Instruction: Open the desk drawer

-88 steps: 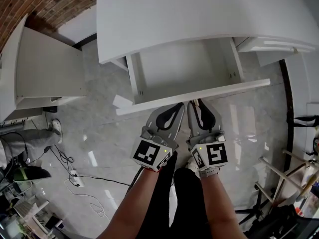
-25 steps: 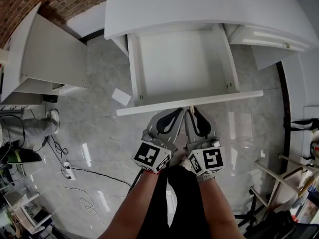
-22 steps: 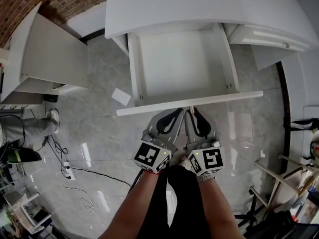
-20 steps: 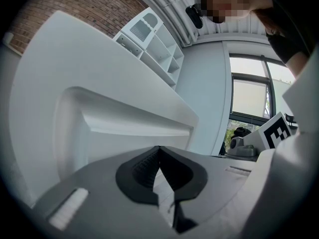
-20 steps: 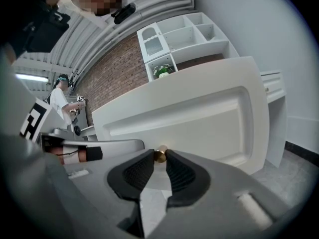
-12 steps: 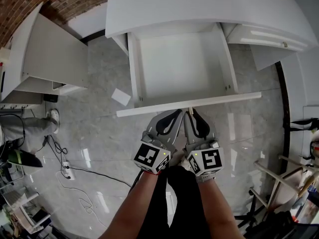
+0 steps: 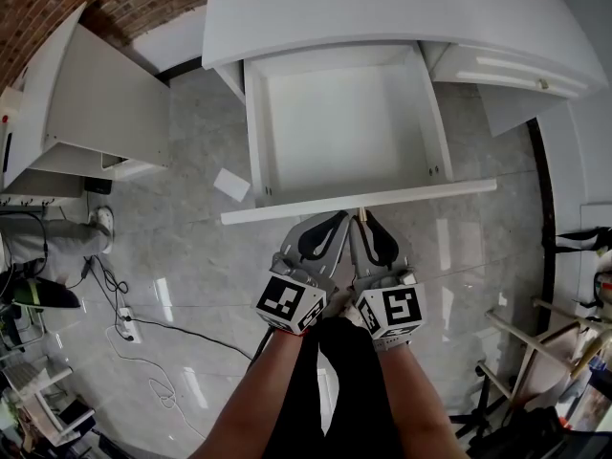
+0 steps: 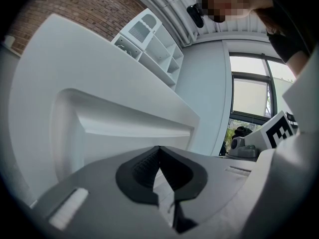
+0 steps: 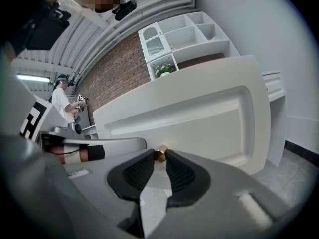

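Note:
The white desk drawer (image 7: 339, 122) stands pulled far out from under the desk top (image 7: 382, 8), and its inside is bare. Its front panel (image 7: 287, 210) carries a small brass knob (image 7: 361, 213). My right gripper (image 7: 364, 219) is shut on that knob (image 9: 160, 154), with the panel (image 9: 209, 118) just behind it. My left gripper (image 7: 341, 219) sits close beside it on the left, shut with nothing between its pads (image 8: 144, 166), and its tips (image 8: 159, 149) point at the drawer front (image 8: 124, 128).
A white cabinet with an open door (image 7: 86, 113) stands at the left. A second drawer (image 7: 507, 70) at the right is slightly out. On the marble floor lie a paper sheet (image 7: 232, 185) and cables with a power strip (image 7: 129, 330). A wooden rack (image 7: 550, 338) stands at the right.
The drawer has slid further out from the desk, pulled by the knob. Both grippers have drawn back a little toward the person, staying side by side.

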Available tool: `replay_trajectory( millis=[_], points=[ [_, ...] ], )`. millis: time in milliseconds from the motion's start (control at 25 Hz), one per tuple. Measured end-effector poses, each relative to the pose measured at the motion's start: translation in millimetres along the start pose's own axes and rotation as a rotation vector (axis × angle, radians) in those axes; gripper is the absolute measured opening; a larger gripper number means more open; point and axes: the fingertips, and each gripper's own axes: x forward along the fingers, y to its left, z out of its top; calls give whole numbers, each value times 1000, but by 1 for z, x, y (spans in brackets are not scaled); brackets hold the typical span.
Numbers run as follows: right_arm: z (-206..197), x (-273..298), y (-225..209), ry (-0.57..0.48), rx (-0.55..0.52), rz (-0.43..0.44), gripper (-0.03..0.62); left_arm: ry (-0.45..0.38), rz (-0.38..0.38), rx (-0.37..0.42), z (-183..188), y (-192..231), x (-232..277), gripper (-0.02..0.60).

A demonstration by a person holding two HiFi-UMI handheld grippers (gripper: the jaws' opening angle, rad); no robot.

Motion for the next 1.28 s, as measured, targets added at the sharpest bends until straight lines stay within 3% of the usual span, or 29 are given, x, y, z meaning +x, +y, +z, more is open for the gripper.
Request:
replay_trajectory(
  millis=[400,600,680,920,1280],
  points=[
    [-3,-5,1,51,-9,55,77,-16,46,-35,1,0,-6,3],
    [8,-19,0,26,-50,71,66,-29,68,-38,0,2,-16,3],
    [14,-26,1,8,-66,83,0,-37,80,-36,1,2,-21,3],
    [41,-45,12,-33,-131,152,-2,-73,123,-5,16,-4,-34,3],
    [92,-64,12,-88,-140,149,0,-128,152,18,57,-16,-49,3]
  ],
)
